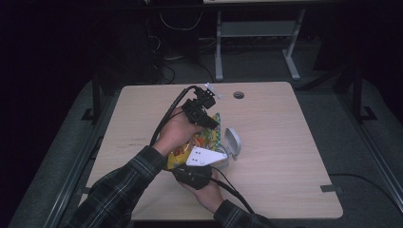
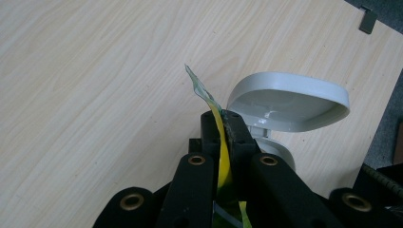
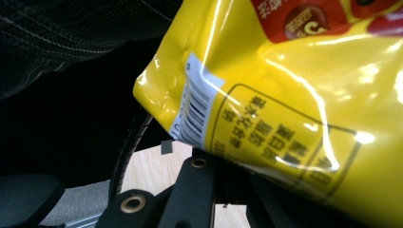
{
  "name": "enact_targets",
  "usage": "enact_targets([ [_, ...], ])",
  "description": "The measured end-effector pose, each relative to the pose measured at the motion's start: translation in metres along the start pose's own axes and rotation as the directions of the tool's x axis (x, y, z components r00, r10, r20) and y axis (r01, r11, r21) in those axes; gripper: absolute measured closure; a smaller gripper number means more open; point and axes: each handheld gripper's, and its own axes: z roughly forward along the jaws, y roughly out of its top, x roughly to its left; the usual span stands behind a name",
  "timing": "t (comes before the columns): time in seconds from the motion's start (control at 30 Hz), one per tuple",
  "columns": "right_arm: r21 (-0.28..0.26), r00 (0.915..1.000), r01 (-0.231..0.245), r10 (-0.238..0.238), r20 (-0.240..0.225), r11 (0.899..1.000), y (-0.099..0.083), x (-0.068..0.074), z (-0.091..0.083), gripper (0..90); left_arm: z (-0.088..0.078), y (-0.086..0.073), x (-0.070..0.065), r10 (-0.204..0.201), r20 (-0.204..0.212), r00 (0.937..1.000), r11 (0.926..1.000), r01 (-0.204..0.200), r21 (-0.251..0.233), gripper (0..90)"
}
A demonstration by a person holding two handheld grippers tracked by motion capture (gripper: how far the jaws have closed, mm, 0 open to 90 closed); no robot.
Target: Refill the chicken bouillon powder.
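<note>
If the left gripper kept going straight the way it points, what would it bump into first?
Probably the grey lid standing open just past the left gripper, slightly to one side. The jaws are already shut on the yellow snack bag. If it missed the lid, it would meet the table; depth is unclear.

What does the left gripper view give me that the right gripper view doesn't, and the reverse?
Left gripper view: the left gripper shut on the bag's thin top edge, and beyond it a grey container with its hinged lid open on the table.

Right gripper view: the bag's yellow back panel close up, with a barcode and a boxed block of print; a plaid sleeve at top left.

Both: the yellow snack bag and some of the wooden tabletop.
</note>
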Motion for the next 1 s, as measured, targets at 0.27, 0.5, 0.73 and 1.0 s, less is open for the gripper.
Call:
enact_targets([
  [0.27, 0.0, 1.0, 0.001, -0.001, 0.002, 1.0, 0.0007, 0.0, -0.0003, 90.0, -0.0009, 0.0001, 0.0003, 0.0, 0.003, 1.0, 1.0, 0.0, -0.004, 89.3],
  [0.5, -0.001, 1.0, -0.008, 0.008, -0.001, 1.0, 0.0005, 0.0, 0.0004, 90.0, 0.0002, -0.0011, 0.0013, -0.006, 0.003, 1.0, 1.0, 0.006, -0.003, 89.3],
  [0.73, 0.0, 1.0, -0.009, 0.009, -0.003, 1.0, 0.0005, 0.0005, 0.0008, 90.0, 0.0007, -0.002, 0.002, -0.005, 0.004, 1.0, 1.0, 0.005, 0.003, 89.3],
  [1.0, -0.004, 0.9997, -0.022, 0.022, -0.009, 1.0, 0.0008, -0.0003, 0.0008, 90.0, 0.0025, -0.0001, 0.0018, -0.006, 0.0, 1.0, 0.9999, 0.006, 0.013, 89.3],
])
